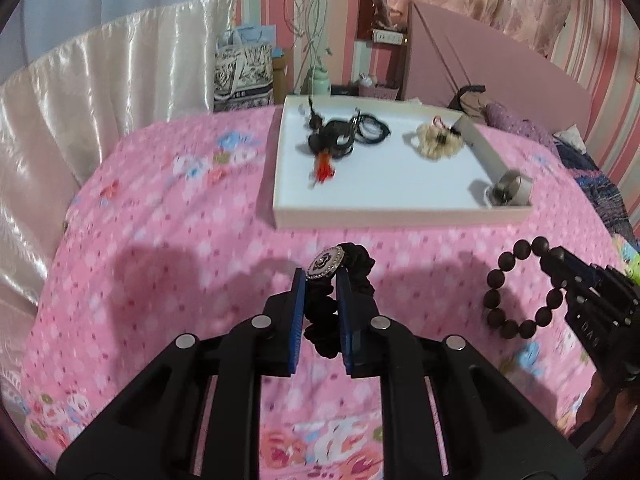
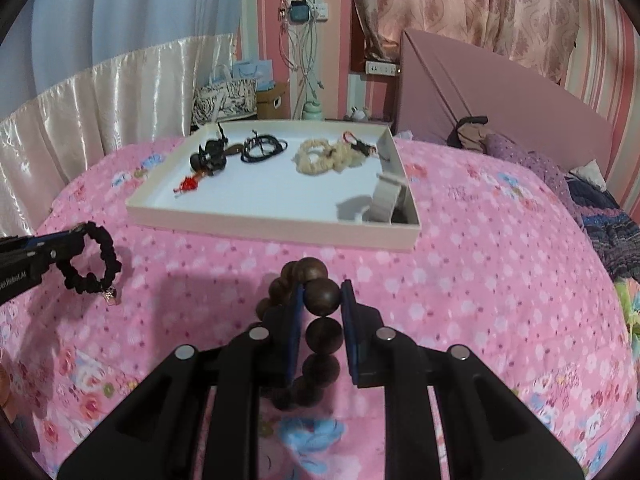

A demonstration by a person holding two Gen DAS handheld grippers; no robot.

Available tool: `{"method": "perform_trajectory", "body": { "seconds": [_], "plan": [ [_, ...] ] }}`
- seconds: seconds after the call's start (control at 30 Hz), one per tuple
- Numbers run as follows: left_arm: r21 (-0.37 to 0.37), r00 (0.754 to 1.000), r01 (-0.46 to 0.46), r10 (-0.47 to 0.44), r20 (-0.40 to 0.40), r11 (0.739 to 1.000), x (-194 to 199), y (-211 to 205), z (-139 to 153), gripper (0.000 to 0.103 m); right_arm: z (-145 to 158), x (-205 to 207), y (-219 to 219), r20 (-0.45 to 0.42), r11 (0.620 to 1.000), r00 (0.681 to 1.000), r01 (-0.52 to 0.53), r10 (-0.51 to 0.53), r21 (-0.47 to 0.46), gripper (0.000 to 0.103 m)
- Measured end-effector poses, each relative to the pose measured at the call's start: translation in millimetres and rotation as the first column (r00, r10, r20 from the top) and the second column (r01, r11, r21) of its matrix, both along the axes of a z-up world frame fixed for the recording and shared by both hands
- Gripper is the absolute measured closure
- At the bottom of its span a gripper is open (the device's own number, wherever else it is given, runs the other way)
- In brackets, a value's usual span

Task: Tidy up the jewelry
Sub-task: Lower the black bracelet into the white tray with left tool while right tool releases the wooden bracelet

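Two grippers are each carrying a piece of jewelry above the pink floral bedspread (image 1: 160, 240). The left gripper (image 1: 320, 280) is keeping its jaws nearly closed, pinching a black scrunchie (image 1: 320, 320) between the blue pads; a round silver-rimmed ornament (image 1: 325, 263) is sitting right at the fingertips, while the fabric loop is hanging down between and behind the jaws. The right gripper (image 2: 323, 298) is likewise squeezing narrowly on a dark wooden bead bracelet (image 2: 322, 332), one bead sitting between the pads at the tips and the other beads trailing down between the fingers and off to the left of them. Seen from the left wrist camera, the bracelet is dangling as a full ring from the right gripper's tips.

Ahead of both sets of jaws, a shallow white tray (image 2: 280, 232) is resting on the bedspread. It is holding a cluster of black pieces with a red tassel (image 2: 210, 158), black cord bands (image 2: 264, 148), a cream scrunchie (image 2: 328, 158) and, in the near right corner, a small white stand (image 2: 386, 198).
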State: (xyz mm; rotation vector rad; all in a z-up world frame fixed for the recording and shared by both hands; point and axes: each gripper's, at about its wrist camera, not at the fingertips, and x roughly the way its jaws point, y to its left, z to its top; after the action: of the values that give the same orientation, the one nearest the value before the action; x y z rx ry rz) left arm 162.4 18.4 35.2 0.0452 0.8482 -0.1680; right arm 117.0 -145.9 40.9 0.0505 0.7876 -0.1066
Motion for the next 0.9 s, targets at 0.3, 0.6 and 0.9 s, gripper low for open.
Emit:
{"method": "perform_trajectory", "body": {
  "seconds": [0.3, 0.6, 0.9],
  "plan": [
    [0.002, 0.999, 0.026, -0.026, 0.026, 1.0, 39.5, -17.7, 22.8, 0.09, 27.5, 33.4, -11.2, 0.049, 1.0, 0.999, 0.017, -0.017, 0.015, 0.084],
    [-0.053, 0.999, 0.042, -0.042, -0.003, 0.998, 96.9, -28.5, 29.4, 0.09, 46.5, 97.1, -21.6, 0.07, 0.996, 0.997, 0.028, -0.034, 0.084, 0.084],
    [-0.015, 0.997, 0.026, -0.027, -0.073, 1.0, 153.2, -41.5, -15.2, 0.09, 7.2, 152.3, -22.5, 0.0, 0.992, 0.999, 0.045, -0.045, 0.121, 0.084]
  ]
}}
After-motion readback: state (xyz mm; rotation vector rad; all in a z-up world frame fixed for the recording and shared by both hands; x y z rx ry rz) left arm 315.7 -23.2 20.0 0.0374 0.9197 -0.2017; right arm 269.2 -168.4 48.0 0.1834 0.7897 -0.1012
